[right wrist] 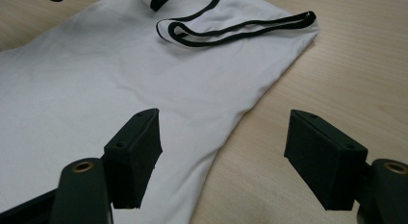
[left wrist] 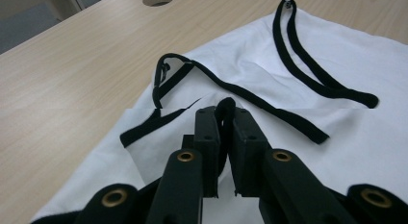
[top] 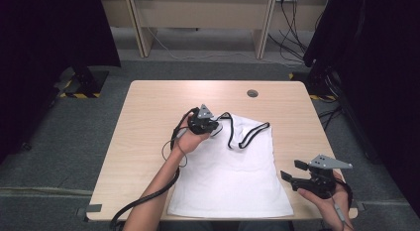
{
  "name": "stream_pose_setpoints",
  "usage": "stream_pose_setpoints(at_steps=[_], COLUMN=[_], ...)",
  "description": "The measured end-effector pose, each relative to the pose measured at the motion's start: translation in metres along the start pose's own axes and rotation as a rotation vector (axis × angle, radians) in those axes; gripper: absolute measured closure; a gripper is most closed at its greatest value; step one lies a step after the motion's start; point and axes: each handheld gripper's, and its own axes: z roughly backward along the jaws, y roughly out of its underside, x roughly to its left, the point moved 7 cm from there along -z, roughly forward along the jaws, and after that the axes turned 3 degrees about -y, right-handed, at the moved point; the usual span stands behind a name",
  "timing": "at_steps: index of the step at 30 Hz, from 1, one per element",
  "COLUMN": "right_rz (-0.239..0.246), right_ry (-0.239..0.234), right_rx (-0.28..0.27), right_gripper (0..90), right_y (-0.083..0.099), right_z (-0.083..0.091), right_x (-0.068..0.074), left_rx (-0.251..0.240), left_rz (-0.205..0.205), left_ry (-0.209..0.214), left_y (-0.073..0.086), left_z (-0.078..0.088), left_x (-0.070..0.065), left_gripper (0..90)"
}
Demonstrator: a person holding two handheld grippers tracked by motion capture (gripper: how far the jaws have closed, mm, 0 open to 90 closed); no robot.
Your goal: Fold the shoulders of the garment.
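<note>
One white top (top: 233,176), two hand-held grippers (top: 212,126) (top: 293,170), one table (top: 148,112)

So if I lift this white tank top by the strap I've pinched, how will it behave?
Probably floppy: the white tank top lies flat with soft wrinkles, so it should drape and trail. The thin black-edged strap in the left hand-held gripper may slip or stretch. It looks light, so dragging could bunch it.

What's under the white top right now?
Only the table shows around the white top, which lies flat on it. Anything beneath the fabric is covered, though no bulge shows.
</note>
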Motion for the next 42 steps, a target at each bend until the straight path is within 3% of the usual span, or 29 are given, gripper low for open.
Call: stream_pose_setpoints(at_steps=[12,20,27,34,38,42], right_rz=[0.023,0.063,0.128,0.195,0.197,0.2], right_ry=[-0.007,-0.02,-0.044,-0.071,-0.08,-0.083], right_rx=[0.011,0.033,0.075,0.145,0.172,0.183], right_gripper=[28.7,28.8,34.8,39.1,39.4,42.5], right_y=[-0.007,-0.019,-0.036,-0.054,-0.059,-0.065], right_z=[-0.005,-0.019,-0.044,-0.083,-0.102,-0.117], right_x=[0.004,0.008,0.014,0.02,0.021,0.02], left_rx=[0.05,0.063,0.063,0.066,0.045,0.054], left_rz=[-0.025,-0.027,-0.05,-0.068,-0.043,-0.04], left_ry=[0.013,0.017,0.022,0.029,0.011,0.014], left_y=[0.028,0.032,0.024,0.016,0.015,0.016], left_z=[0.013,0.026,0.023,0.015,0.014,0.012], left_x=[-0.008,-0.008,-0.012,-0.018,-0.016,-0.018], left_gripper=[67.8,60.9,56.5,54.1,53.9,53.3])
